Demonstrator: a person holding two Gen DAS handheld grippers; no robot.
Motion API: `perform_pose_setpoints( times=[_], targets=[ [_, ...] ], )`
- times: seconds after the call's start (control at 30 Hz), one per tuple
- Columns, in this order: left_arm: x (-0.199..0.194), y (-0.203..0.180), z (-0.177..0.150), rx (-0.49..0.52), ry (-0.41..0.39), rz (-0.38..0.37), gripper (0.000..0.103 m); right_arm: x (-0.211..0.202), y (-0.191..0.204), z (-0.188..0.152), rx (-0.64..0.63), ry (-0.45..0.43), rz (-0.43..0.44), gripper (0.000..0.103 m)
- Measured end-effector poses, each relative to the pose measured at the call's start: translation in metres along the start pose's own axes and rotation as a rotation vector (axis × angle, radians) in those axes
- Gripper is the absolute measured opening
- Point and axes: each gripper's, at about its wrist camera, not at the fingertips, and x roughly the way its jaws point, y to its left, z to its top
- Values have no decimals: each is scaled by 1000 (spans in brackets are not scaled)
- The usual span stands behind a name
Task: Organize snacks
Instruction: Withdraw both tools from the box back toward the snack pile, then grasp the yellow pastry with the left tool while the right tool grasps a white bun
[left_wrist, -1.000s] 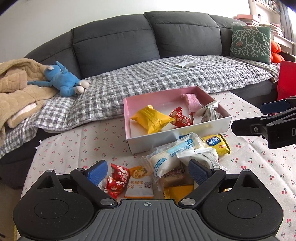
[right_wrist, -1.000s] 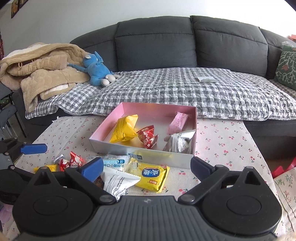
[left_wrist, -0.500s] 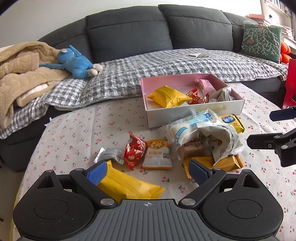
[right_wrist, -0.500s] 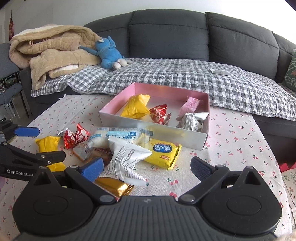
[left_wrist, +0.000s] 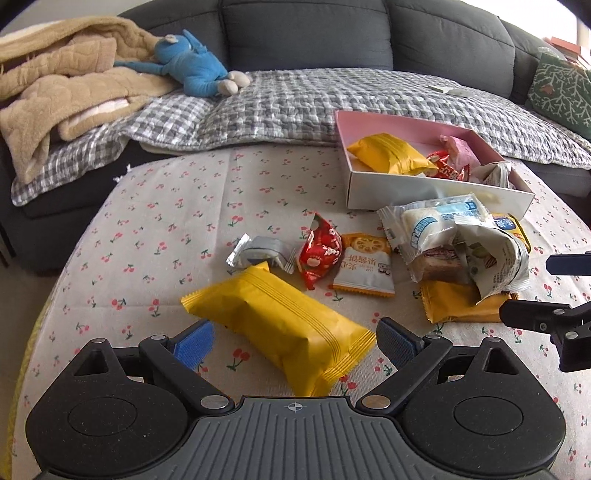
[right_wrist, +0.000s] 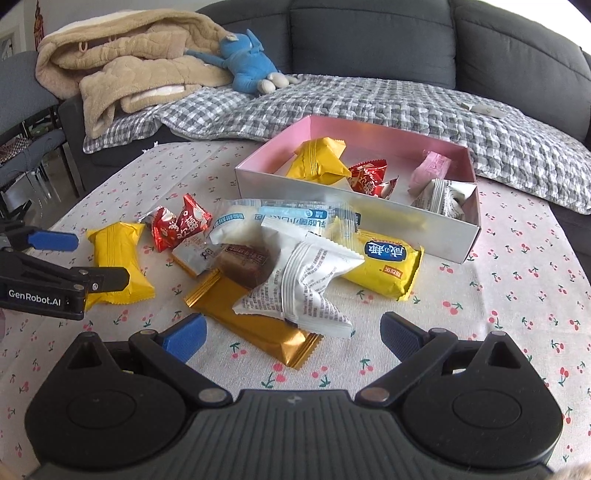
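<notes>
left tool: wide open, straddling yellow packet | right tool: wide open, empty

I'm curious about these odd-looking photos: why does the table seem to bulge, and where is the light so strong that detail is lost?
Both views are fisheye: in the left wrist view the tablecloth edge curves sharply. Daylight washes out the upper right corner of both views. In the right wrist view the pink box wall catches a soft sheen.

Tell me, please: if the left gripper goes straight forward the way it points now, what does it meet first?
Most likely the yellow snack packet, which lies on the tablecloth between the open fingers of the left gripper. Depth is unclear, so the fingers may pass on either side of it.
</notes>
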Motion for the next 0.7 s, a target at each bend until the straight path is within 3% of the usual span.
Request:
perform_pose_setpoints(
  times=[0.3,0.47,0.7],
  targets=[
    [24,11,10,-194,71,-40,93,20,-11,14,139,-15,28,93],
    [34,14,7,-246,100,-25,76,29,-21,15,207,-6,26,80],
    [32,10,7,-212,85,7,59,31,-23,13,221,12,36,70]
  ],
)
